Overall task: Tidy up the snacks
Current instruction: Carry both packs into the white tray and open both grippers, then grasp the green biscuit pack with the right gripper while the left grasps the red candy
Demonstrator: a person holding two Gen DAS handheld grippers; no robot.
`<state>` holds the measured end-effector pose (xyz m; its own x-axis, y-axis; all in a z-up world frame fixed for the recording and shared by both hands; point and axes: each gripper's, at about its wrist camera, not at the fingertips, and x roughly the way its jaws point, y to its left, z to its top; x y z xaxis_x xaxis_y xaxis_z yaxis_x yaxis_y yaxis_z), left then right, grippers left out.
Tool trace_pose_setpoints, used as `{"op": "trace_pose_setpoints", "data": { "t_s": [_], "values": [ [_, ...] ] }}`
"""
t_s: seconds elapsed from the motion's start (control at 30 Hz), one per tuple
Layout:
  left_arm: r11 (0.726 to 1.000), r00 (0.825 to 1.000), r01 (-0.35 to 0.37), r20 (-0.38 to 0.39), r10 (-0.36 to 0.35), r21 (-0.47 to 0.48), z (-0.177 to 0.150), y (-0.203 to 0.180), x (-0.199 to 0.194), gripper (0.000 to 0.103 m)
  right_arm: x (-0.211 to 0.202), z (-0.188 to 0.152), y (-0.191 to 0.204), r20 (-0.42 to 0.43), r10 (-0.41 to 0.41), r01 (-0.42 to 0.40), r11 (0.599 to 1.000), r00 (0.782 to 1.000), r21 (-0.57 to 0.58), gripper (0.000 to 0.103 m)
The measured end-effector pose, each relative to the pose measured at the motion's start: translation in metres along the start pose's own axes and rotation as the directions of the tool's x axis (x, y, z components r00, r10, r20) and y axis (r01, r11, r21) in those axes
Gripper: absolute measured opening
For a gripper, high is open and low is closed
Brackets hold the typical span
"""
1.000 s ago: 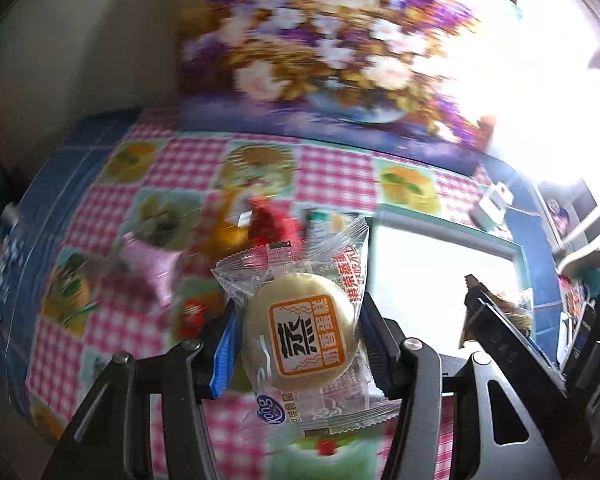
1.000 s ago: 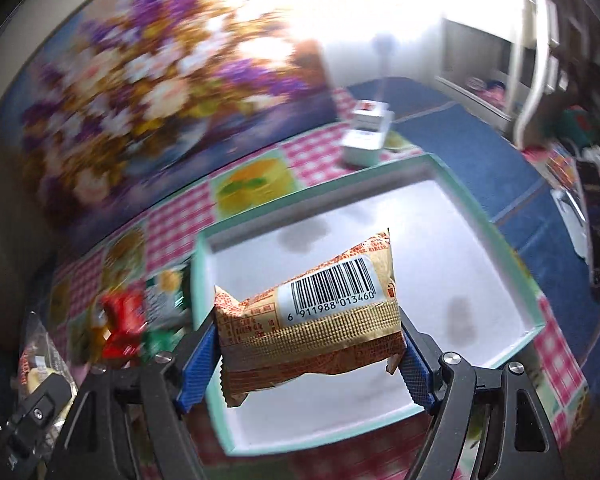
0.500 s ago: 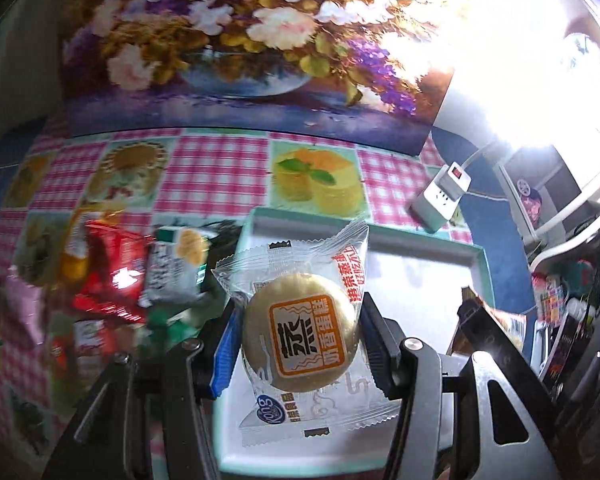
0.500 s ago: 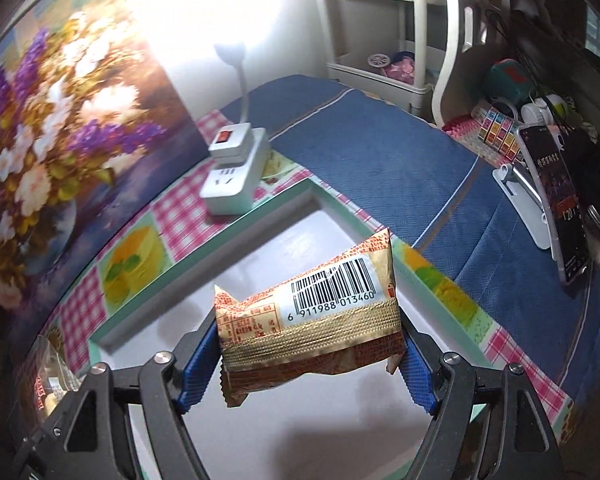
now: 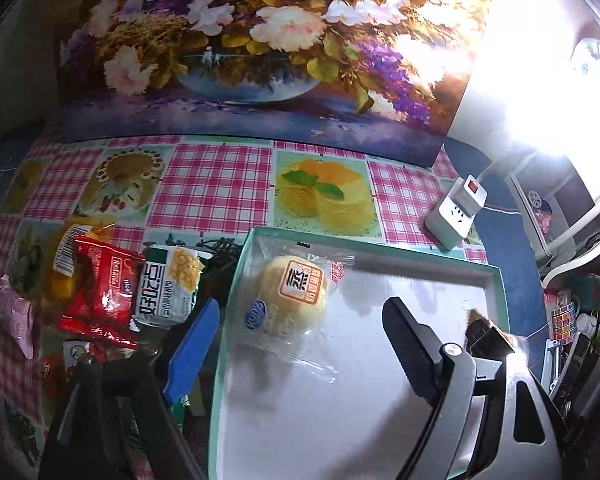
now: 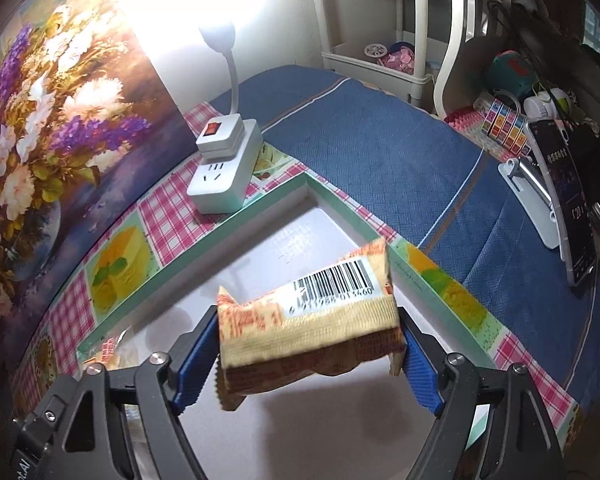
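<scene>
A round yellow bun in a clear wrapper (image 5: 296,292) lies in the far left corner of the white tray with the mint-green rim (image 5: 380,246). My left gripper (image 5: 302,304) hangs just above the bun, jaws opening, pads well clear of it on both sides. Over the tray's far right corner (image 6: 432,280), my right gripper (image 6: 308,320) has its jaws opening too. A gold-and-brown snack packet with a barcode (image 6: 312,328) is between the blue pads, blurred and tilted, with a thin gap at each pad. The bun's wrapper (image 6: 112,350) peeks in at lower left.
Left of the tray lie several loose snacks: a red packet (image 5: 100,292), a white-and-green packet (image 5: 168,288), a yellow one (image 5: 66,264). A white power strip (image 6: 224,168) stands beyond the tray. A flower painting (image 5: 260,40) backs the table. A phone on a stand (image 6: 568,200) is at right.
The left jaws spread and let the bun drop into the tray. The right jaws widened a little and the gold packet now sags between them. Both grippers moved over the tray.
</scene>
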<state>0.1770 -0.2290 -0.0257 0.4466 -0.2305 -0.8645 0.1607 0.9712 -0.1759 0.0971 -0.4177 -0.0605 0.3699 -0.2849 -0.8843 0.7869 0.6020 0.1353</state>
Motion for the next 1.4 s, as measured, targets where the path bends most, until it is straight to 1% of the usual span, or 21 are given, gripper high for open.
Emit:
{"op": "trace_pose_setpoints", "data": {
  "t_s": [0.07,0.1,0.13,0.2,0.33,0.4,0.5,0.53,0.57,0.63,0.67,0.77,0.8,0.9,0.97,1.07,1.17,1.3,1.4],
  "values": [
    [1.0,1.0,-0.005,0.011,0.005,-0.012,-0.001,0.004,-0.006,0.092,-0.004,-0.001,0.0,0.008,0.007,-0.007,1.0,1.0,-0.003,0.086],
    [1.0,1.0,-0.012,0.018,0.012,-0.014,-0.002,0.006,-0.009,0.092,-0.007,-0.001,0.0,0.008,0.011,-0.011,1.0,1.0,-0.003,0.089],
    [1.0,0.999,-0.024,0.025,0.024,-0.016,-0.002,0.009,-0.012,0.092,-0.009,-0.001,-0.001,0.007,0.018,-0.018,1.0,1.0,-0.002,0.096],
    [0.999,0.998,-0.049,0.035,0.05,-0.023,-0.003,0.013,-0.016,0.092,-0.014,-0.002,-0.001,0.011,0.026,-0.026,1.0,1.0,0.0,0.103],
    [0.995,0.995,-0.09,0.047,0.092,-0.039,-0.008,0.026,-0.025,0.093,-0.023,-0.007,0.003,0.013,0.062,-0.061,0.998,0.998,-0.022,0.103],
    [0.991,0.991,-0.118,0.056,0.121,-0.055,-0.01,0.034,-0.029,0.098,-0.028,-0.011,0.009,0.019,0.078,-0.077,0.996,0.997,-0.049,0.103],
    [0.983,0.981,-0.167,0.091,0.174,-0.074,-0.012,0.046,-0.039,0.099,-0.038,-0.019,0.019,0.03,0.093,-0.09,0.991,0.995,-0.101,0.103],
    [0.977,0.972,-0.198,0.11,0.206,-0.078,-0.013,0.051,-0.044,0.099,-0.042,-0.023,0.024,0.035,0.106,-0.101,0.987,0.994,-0.125,0.103],
    [0.973,0.967,-0.215,0.124,0.224,-0.08,-0.014,0.055,-0.048,0.099,-0.046,-0.025,0.028,0.038,0.117,-0.11,0.983,0.992,-0.144,0.103],
    [0.962,0.95,-0.257,0.159,0.269,-0.091,-0.016,0.066,-0.058,0.1,-0.054,-0.032,0.037,0.044,0.137,-0.127,0.975,0.99,-0.183,0.103],
    [0.958,0.945,-0.27,0.165,0.283,-0.098,-0.016,0.07,-0.062,0.1,-0.058,-0.035,0.041,0.045,0.146,-0.135,0.971,0.988,-0.199,0.103],
    [0.94,0.926,-0.311,0.176,0.333,-0.143,-0.02,0.089,-0.074,0.102,-0.069,-0.044,0.053,0.05,0.165,-0.148,0.958,0.985,-0.246,0.103],
    [0.932,0.92,-0.32,0.177,0.349,-0.172,-0.022,0.099,-0.079,0.102,-0.073,-0.047,0.057,0.058,0.172,-0.151,0.952,0.983,-0.266,0.103],
    [0.915,0.913,-0.323,0.177,0.369,-0.24,-0.028,0.122,-0.092,0.102,-0.083,-0.057,0.069,0.072,0.202,-0.17,0.933,0.977,-0.318,0.103],
    [0.896,0.902,-0.341,0.17,0.397,-0.284,-0.032,0.14,-0.102,0.102,-0.09,-0.064,0.076,0.07,0.234,-0.198,0.92,0.97,-0.34,0.103],
    [0.865,0.875,-0.39,0.164,0.455,-0.317,-0.037,0.158,-0.112,0.102,-0.097,-0.071,0.084,0.051,0.287,-0.252,0.901,0.956,-0.354,0.103],
    [0.836,0.857,-0.418,0.151,0.493,-0.356,-0.043,0.178,-0.123,0.102,-0.103,-0.079,0.09,0.051,0.309,-0.272,0.894,0.95,-0.358,0.103],
    [0.805,0.844,-0.434,0.129,0.52,-0.406,-0.051,0.204,-0.134,0.102,-0.109,-0.091,0.103,0.026,0.353,-0.315,0.864,0.935,-0.392,0.103],
    [0.785,0.843,-0.442,0.098,0.529,-0.435,-0.056,0.223,-0.137,0.102,-0.112,-0.102,0.115,-0.011,0.392,-0.359,0.831,0.92,-0.425,0.103]
  ]
}}
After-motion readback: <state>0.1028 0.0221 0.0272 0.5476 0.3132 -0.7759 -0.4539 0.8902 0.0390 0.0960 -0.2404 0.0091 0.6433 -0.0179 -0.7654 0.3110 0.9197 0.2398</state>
